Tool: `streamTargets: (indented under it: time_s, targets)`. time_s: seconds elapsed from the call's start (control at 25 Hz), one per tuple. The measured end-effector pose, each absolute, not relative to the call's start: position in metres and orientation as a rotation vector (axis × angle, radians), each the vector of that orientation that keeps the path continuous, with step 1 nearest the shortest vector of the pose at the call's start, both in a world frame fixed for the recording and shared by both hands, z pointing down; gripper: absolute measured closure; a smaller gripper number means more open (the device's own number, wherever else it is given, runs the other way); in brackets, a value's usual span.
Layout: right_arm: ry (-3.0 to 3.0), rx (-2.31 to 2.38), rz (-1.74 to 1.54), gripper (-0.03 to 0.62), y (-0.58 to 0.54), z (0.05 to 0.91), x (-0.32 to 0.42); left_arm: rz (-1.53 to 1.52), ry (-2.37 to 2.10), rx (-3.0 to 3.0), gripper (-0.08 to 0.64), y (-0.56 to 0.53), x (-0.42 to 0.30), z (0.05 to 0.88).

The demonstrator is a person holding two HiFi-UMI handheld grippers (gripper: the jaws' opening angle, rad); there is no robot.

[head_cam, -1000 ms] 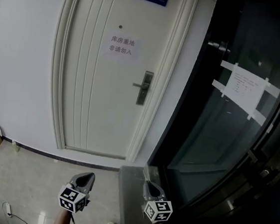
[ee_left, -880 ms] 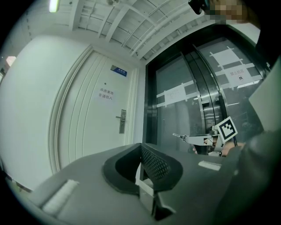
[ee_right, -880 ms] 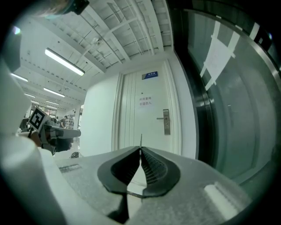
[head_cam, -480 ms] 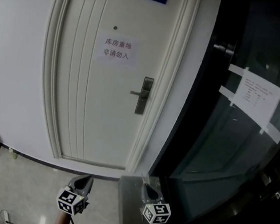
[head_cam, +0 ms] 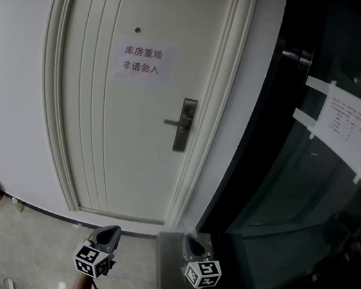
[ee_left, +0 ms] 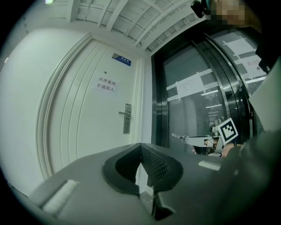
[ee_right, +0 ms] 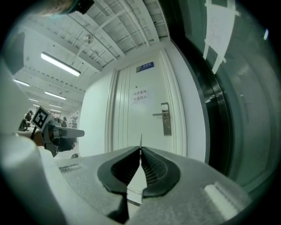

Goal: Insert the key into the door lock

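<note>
Right now the 2 hand-held grippers are low in the head view, and the white door (head_cam: 135, 142) is in front of them. The right hand-held gripper (head_cam: 194, 242) has its jaws pressed together on the key (ee_right: 140, 141). Only the thin tip of the key pokes out past the jaws, and it points at the door. The left hand-held gripper (head_cam: 109, 232) has its jaws pressed together too, with nothing in them. The lock (head_cam: 184, 125) sits on the right side of the door, with a handle (head_cam: 172, 122) sticking out to the left. The key is well apart from the lock. So I think the step is getting close to the door, and the key is not in yet. Next, the right hand-held gripper needs to go up to the lock and line the key tip up with the keyhole. The keyhole is too small to see from here, so the aim must be careful.
</note>
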State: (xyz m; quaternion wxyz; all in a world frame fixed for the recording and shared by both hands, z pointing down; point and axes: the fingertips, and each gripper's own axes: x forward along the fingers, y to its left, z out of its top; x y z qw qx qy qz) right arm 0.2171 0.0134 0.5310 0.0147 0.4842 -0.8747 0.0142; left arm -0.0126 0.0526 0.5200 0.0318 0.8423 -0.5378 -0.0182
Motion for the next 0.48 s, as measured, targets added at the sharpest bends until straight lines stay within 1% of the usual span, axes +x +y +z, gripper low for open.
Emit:
streamTargets:
  time_s: [0.48]
  targets:
    - [-2.734, 1.526, 0.087, 0.581, -0.057, 0.537, 0.217, -0.020, -1.643, 2.588, 0.557, -0.017, -0.010, 0.526]
